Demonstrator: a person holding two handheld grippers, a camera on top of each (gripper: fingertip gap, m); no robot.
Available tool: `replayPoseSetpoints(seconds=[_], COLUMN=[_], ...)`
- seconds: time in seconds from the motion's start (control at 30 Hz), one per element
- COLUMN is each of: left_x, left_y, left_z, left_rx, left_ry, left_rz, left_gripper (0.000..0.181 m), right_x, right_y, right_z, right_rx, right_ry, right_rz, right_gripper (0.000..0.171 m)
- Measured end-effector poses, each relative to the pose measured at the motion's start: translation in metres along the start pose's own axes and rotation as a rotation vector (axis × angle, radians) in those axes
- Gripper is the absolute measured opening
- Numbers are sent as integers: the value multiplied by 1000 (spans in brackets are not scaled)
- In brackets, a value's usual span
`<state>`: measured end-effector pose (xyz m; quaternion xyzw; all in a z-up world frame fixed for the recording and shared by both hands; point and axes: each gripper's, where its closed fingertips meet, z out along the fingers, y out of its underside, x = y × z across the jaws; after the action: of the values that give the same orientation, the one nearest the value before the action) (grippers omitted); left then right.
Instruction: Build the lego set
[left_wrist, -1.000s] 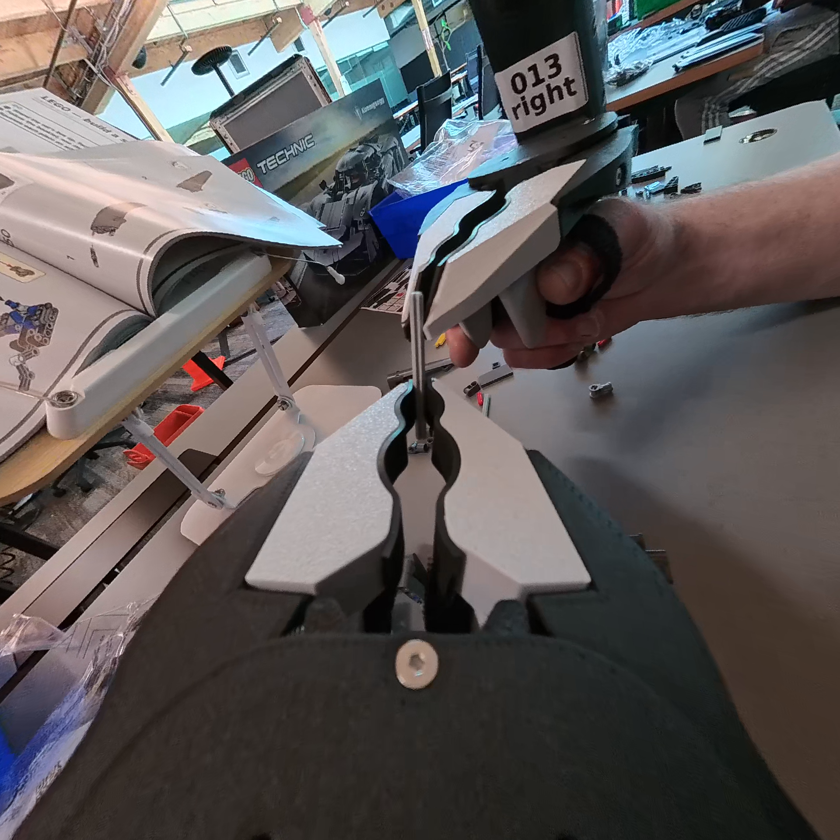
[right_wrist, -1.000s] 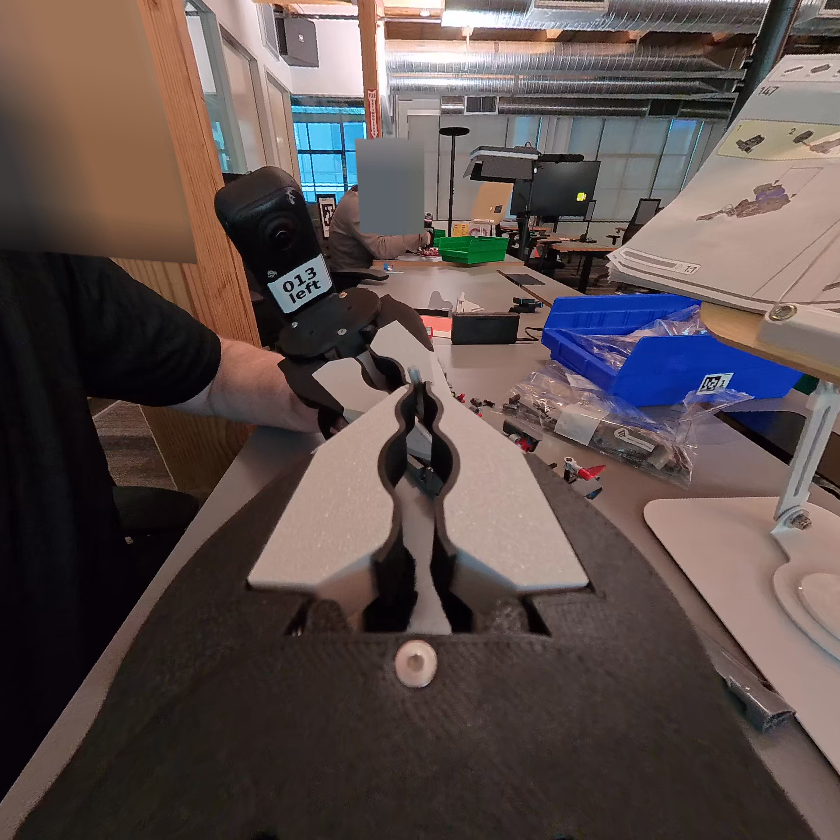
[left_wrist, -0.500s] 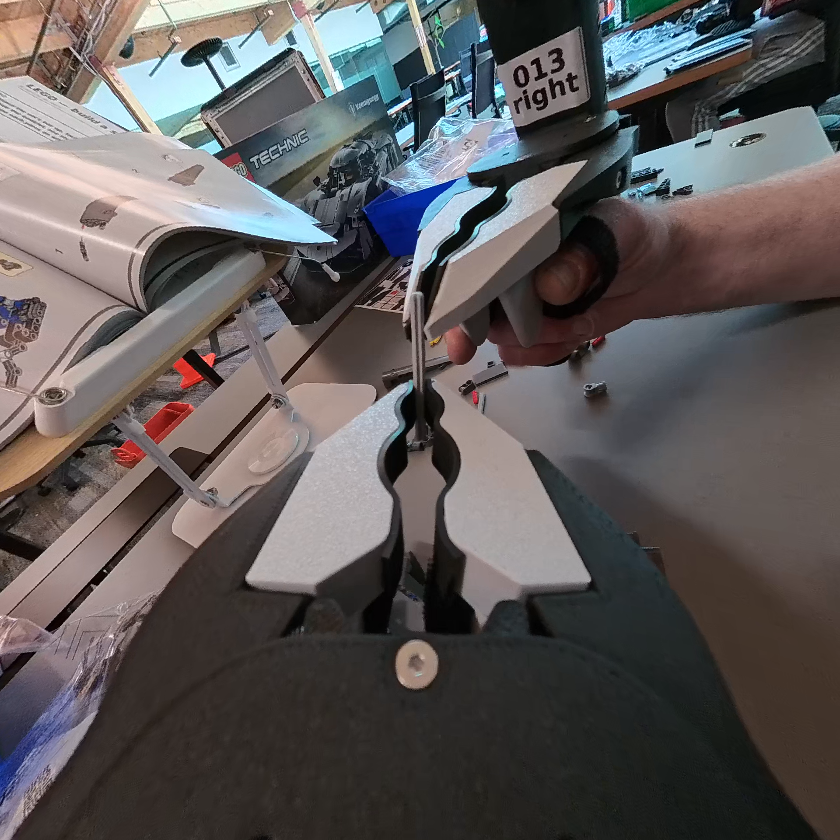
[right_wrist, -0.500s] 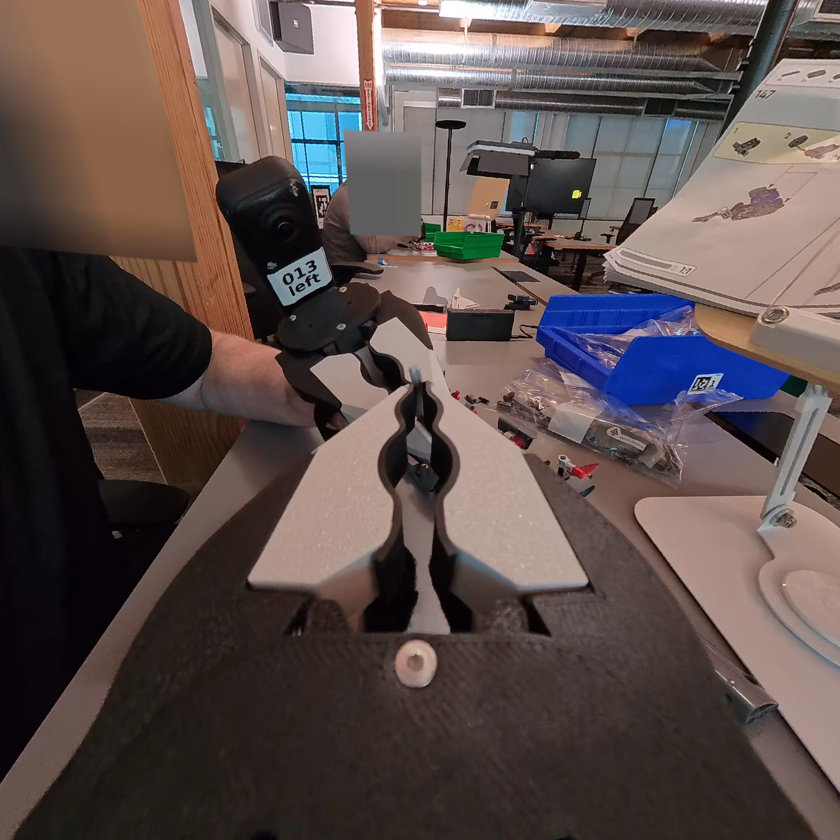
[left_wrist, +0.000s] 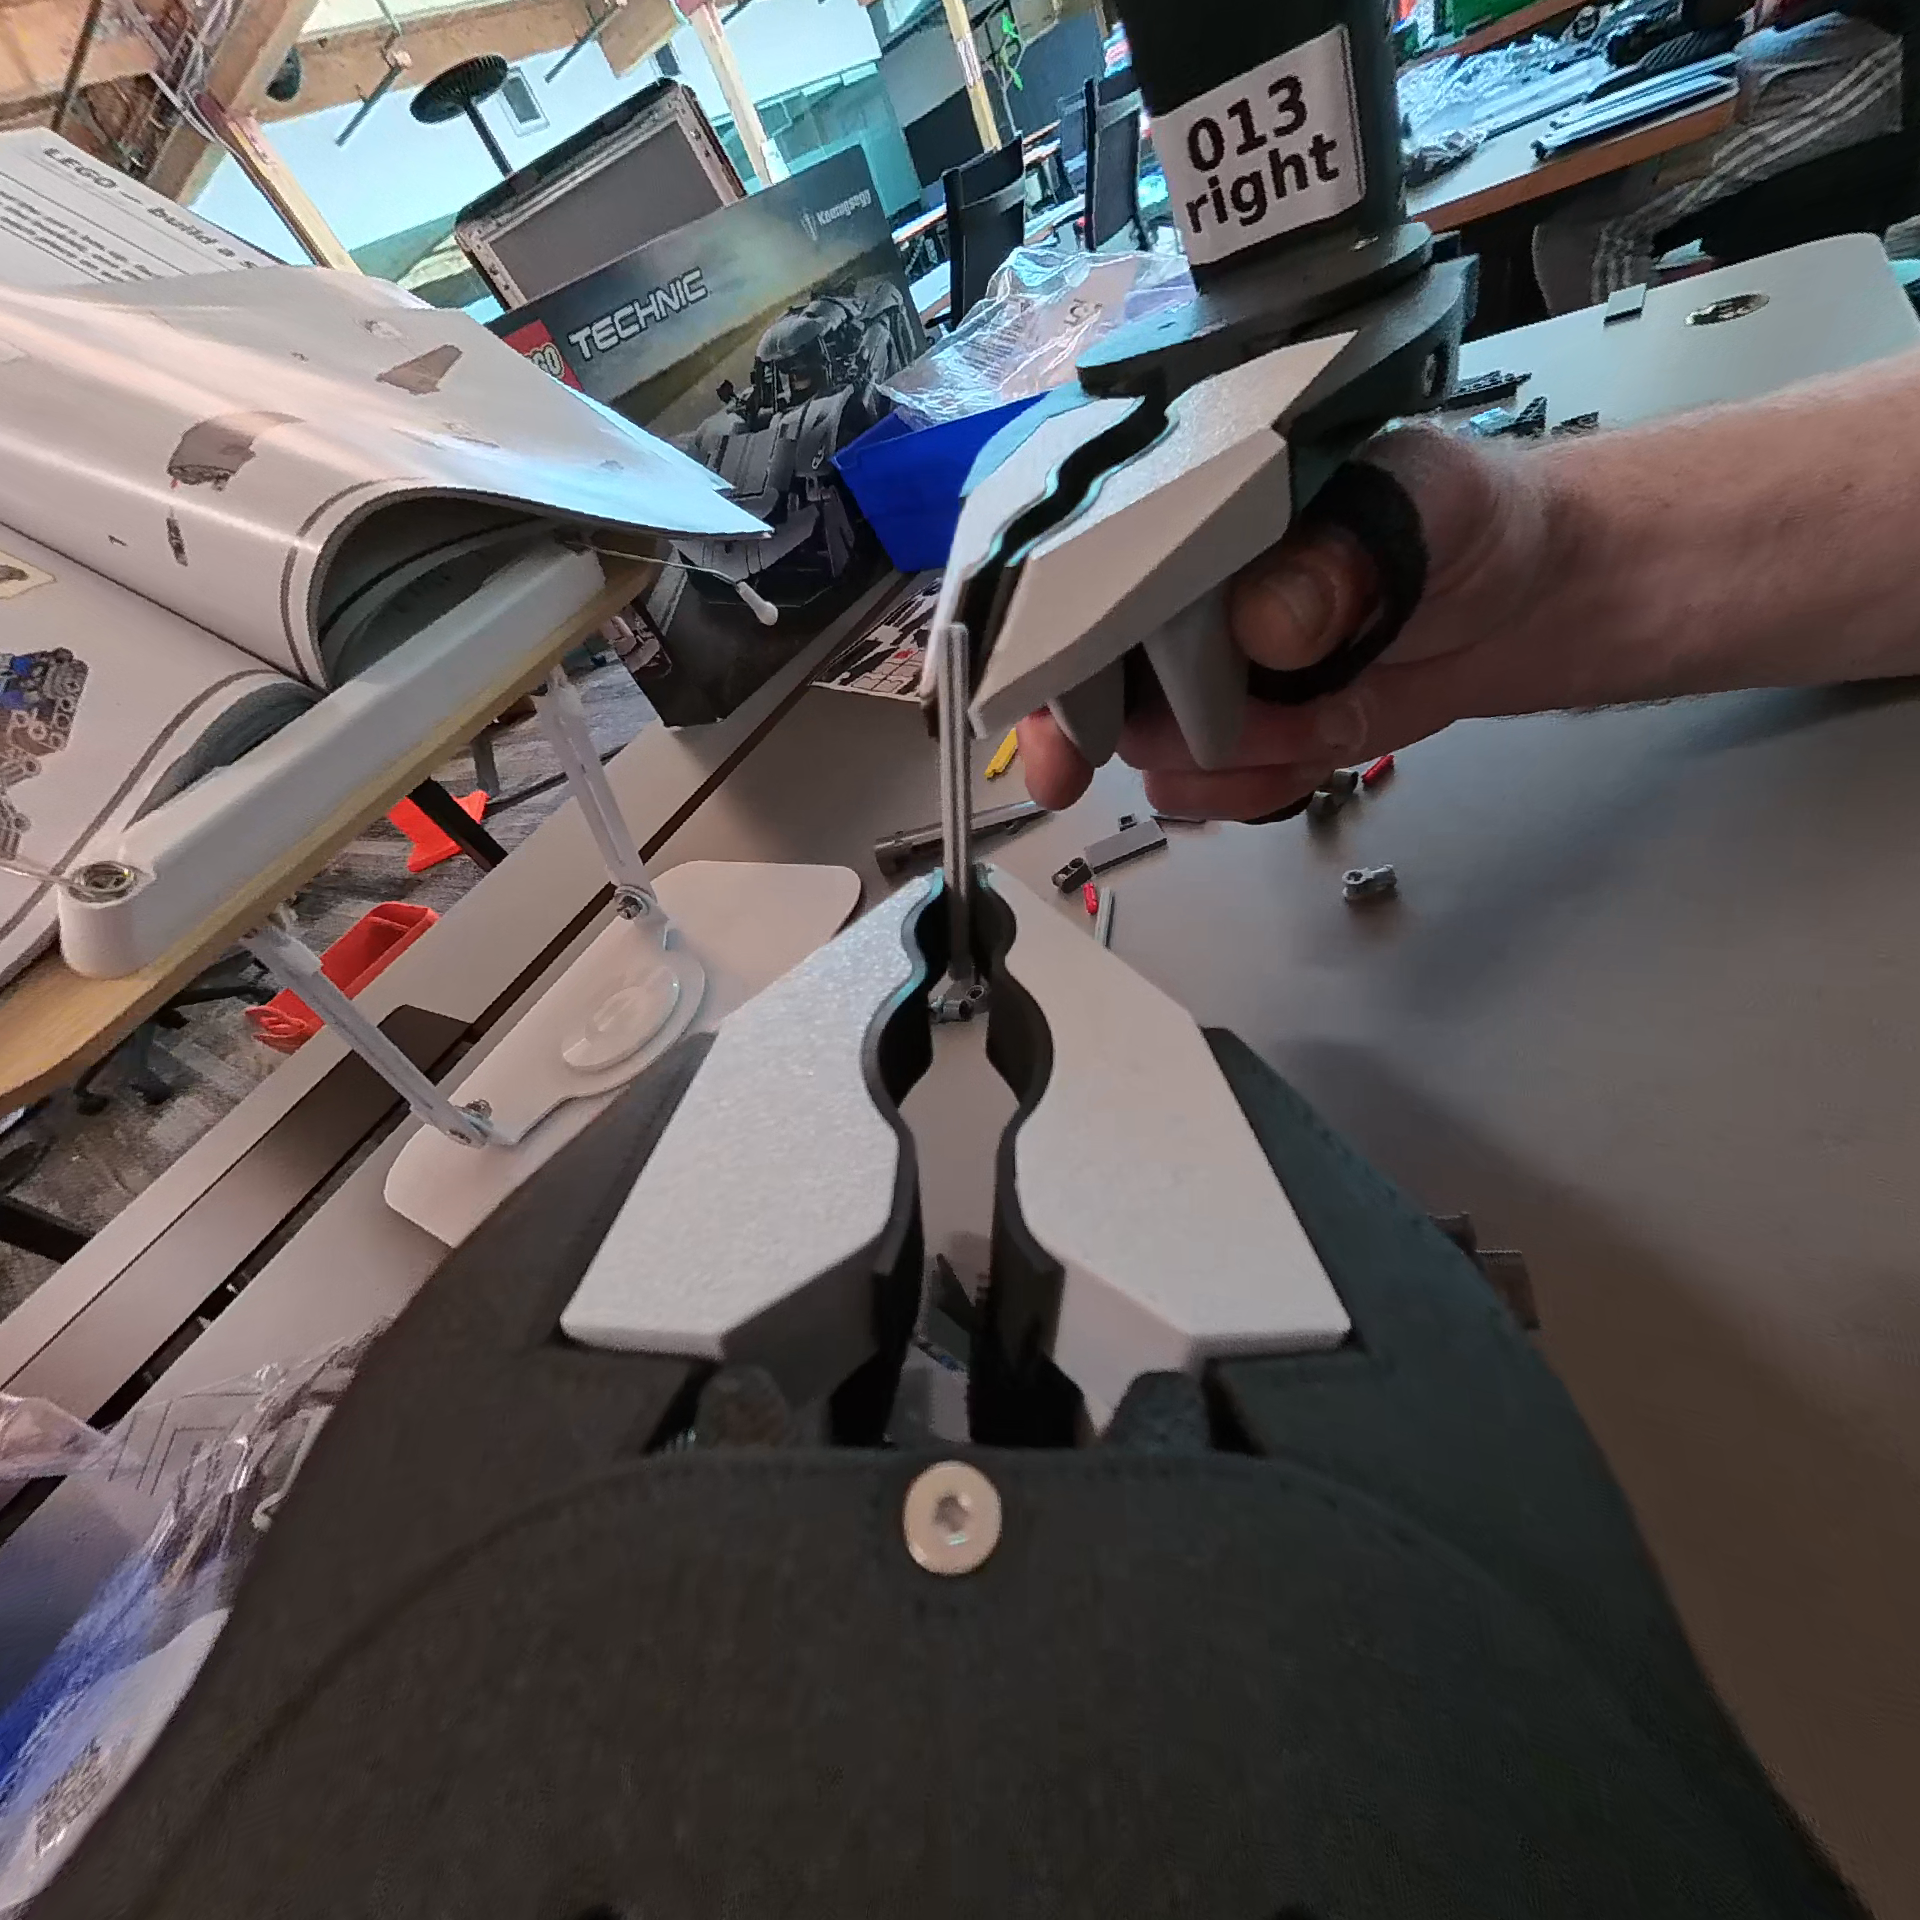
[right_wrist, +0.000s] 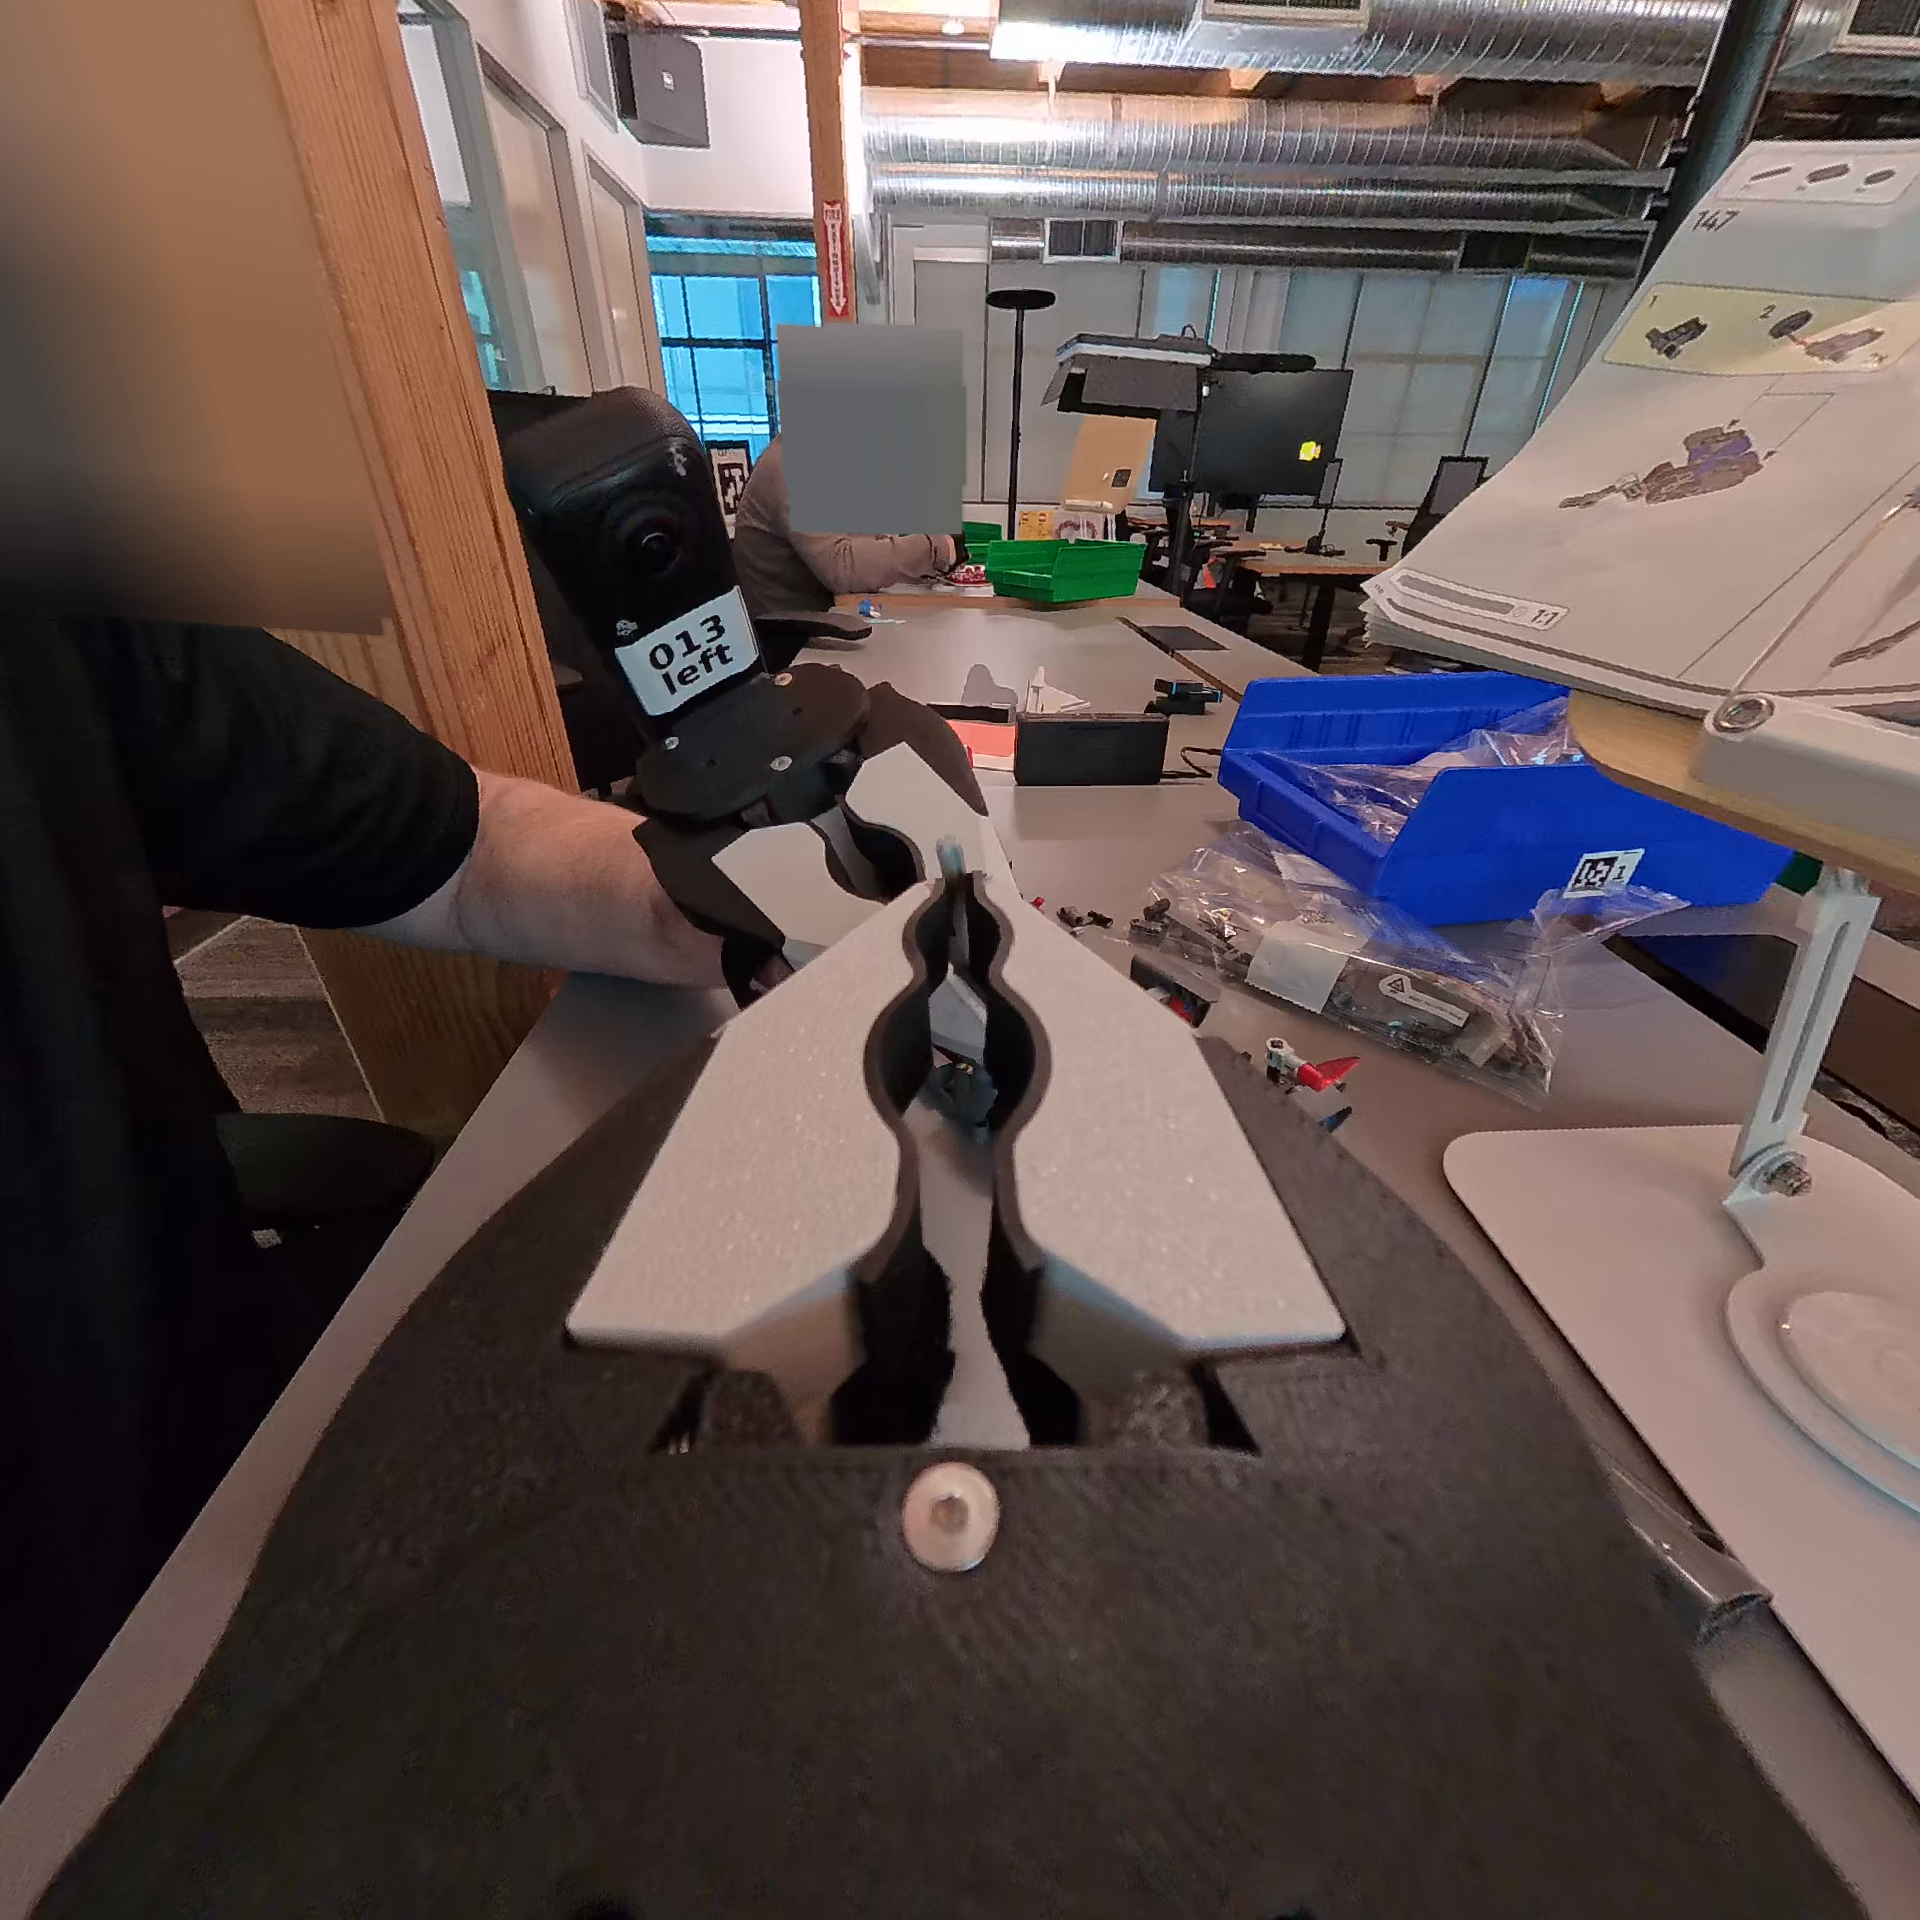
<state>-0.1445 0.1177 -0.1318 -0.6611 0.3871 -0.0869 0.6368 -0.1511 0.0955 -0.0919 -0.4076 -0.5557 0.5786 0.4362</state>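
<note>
Left gripper (left_wrist: 961, 914) clamps connector (left_wrist: 961, 1003), frame centre; right gripper (left_wrist: 961, 644) pinches axle (left_wrist: 957, 769) top. Risk: skewed push pops connector loose.

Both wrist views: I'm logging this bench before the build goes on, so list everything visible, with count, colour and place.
axle: one, grey, upright between both grippers
connector: one, small grey, at the axle's lower end
loose pieces: several, grey and red, scattered on the table
table: one, grey
instruction book: one, white, open on the stand
book stand: one, white, beside the table's edge
set box: one, dark, behind the stand
bin: one, blue, far side
parts bag: one, clear, before the bin
left gripper: shut on the connector
right gripper: shut on the axle
</note>
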Motion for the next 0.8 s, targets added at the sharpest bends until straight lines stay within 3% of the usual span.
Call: replayPoseSetpoints(seconds=[0.47,0.57,0.8], left_x=[-2,-1,-2], left_y=[1,3,7], left_z=[1,2,3], left_rx=[7,-1,-19], left_ry=[-2,3,3], left_rz=[-29,-30,-23], left_gripper=[0,7,0], right_x=[2,2,4], right_y=[1,0,-1], right_z=[0,-1,-2], right_rx=[2,7,10], right_ry=[8,9,12], right_rz=[4,6,13], right_gripper=[0,0,0])
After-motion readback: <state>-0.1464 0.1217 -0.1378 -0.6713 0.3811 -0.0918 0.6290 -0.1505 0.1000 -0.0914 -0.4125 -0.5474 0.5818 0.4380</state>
